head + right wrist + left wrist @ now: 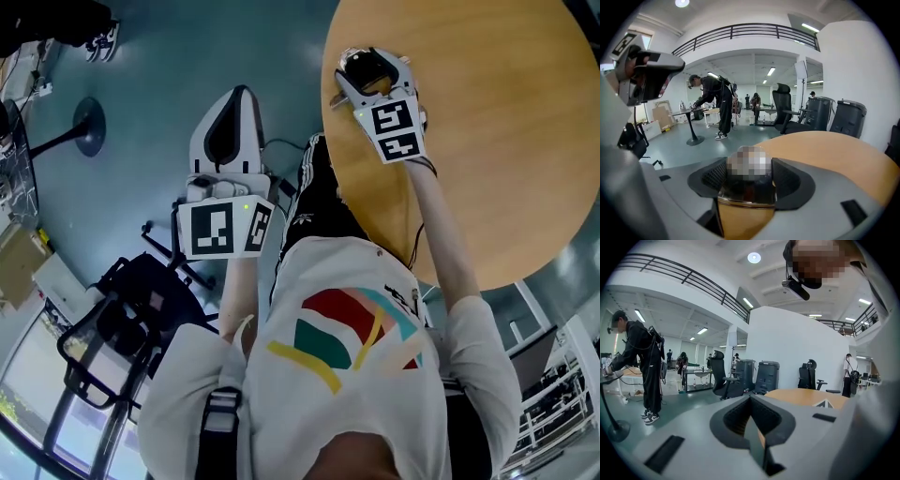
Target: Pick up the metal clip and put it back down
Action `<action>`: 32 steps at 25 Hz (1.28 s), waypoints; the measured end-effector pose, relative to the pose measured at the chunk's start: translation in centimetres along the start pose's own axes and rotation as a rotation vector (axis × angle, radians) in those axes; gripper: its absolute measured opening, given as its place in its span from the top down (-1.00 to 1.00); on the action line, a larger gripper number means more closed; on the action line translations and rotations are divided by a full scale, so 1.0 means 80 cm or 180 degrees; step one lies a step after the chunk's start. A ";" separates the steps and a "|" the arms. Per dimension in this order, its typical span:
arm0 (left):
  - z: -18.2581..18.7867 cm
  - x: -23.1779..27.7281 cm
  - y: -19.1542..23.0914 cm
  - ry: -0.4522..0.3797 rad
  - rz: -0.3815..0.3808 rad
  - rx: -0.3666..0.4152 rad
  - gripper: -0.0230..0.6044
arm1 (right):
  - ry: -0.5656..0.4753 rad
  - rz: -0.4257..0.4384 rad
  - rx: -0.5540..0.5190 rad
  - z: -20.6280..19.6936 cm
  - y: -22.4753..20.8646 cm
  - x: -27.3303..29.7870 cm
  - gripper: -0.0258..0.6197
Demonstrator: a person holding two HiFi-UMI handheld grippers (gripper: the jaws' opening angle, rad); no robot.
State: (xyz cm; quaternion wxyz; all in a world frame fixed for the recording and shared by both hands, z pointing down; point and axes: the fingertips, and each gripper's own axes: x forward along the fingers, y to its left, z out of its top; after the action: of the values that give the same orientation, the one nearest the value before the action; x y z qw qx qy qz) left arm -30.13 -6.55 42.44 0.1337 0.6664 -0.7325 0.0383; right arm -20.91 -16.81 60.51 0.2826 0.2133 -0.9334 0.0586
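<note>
My right gripper [367, 67] is over the near left edge of the round wooden table [506, 141]. In the right gripper view its jaws hold a dark, shiny metal clip [747, 190] with a gold-coloured lower edge; a mosaic patch covers the clip's top. The right gripper [747, 183] is shut on this clip just above the table [825, 150]. My left gripper [232, 141] hangs over the floor, left of the table and clear of it. In the left gripper view the left gripper [752, 427] is shut, with nothing between its jaws.
A black office chair [122, 309] stands on the floor at lower left. A round stand base [89, 127] is further off. A person in black [715, 105] bends over a small table in the background. Grey bins [848, 117] stand behind the wooden table.
</note>
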 end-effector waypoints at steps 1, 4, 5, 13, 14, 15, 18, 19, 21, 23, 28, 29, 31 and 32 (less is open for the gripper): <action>0.004 -0.002 -0.002 -0.0023 -0.0019 -0.0005 0.79 | 0.0014 -0.0003 -0.0038 0.000 0.002 0.000 0.05; 0.016 -0.010 -0.008 -0.0077 -0.0069 0.0012 0.79 | 0.0012 0.0001 0.0009 0.006 0.004 -0.005 0.05; 0.019 -0.013 -0.010 -0.0100 -0.0081 0.0016 0.79 | -0.0003 -0.0005 0.0021 0.009 0.003 -0.007 0.05; 0.041 -0.048 -0.011 -0.0380 -0.0171 -0.0098 0.79 | -0.0477 -0.0182 0.0132 0.067 0.010 -0.072 0.05; 0.054 -0.051 -0.022 -0.0449 -0.0267 -0.0088 0.79 | -0.0567 -0.0253 0.0148 0.082 0.008 -0.093 0.05; 0.070 -0.053 -0.037 -0.0515 -0.0381 -0.0072 0.79 | -0.0658 -0.0334 0.0148 0.099 0.004 -0.119 0.05; 0.125 -0.059 -0.088 -0.0695 -0.0735 -0.0002 0.79 | -0.0977 -0.0577 0.0162 0.159 -0.009 -0.209 0.05; 0.142 -0.058 -0.106 -0.0763 -0.0856 0.0020 0.79 | -0.1097 -0.0684 0.0170 0.177 -0.014 -0.241 0.05; 0.170 -0.061 -0.144 -0.0890 -0.1081 0.0055 0.79 | -0.1301 -0.0968 0.0184 0.200 -0.025 -0.306 0.05; 0.190 -0.066 -0.187 -0.0972 -0.1326 0.0094 0.79 | -0.1436 -0.1335 0.0218 0.206 -0.031 -0.376 0.05; 0.232 -0.079 -0.328 -0.1048 -0.2233 0.0227 0.79 | -0.1694 -0.2385 0.0485 0.186 -0.041 -0.565 0.05; 0.238 -0.090 -0.362 -0.1051 -0.2433 0.0254 0.79 | -0.1685 -0.2631 0.0594 0.173 -0.039 -0.606 0.05; 0.244 -0.114 -0.433 -0.1062 -0.2893 0.0303 0.79 | -0.1689 -0.3147 0.0807 0.140 -0.031 -0.682 0.05; 0.242 -0.126 -0.464 -0.1055 -0.3094 0.0318 0.79 | -0.1714 -0.3342 0.0900 0.123 -0.024 -0.714 0.05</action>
State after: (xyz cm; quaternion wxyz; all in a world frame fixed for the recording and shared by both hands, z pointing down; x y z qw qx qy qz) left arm 4.49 -5.39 16.81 -0.0138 0.9325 -0.3468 -0.0994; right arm 17.79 0.05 20.71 -0.0034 0.6880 -0.7254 -0.0212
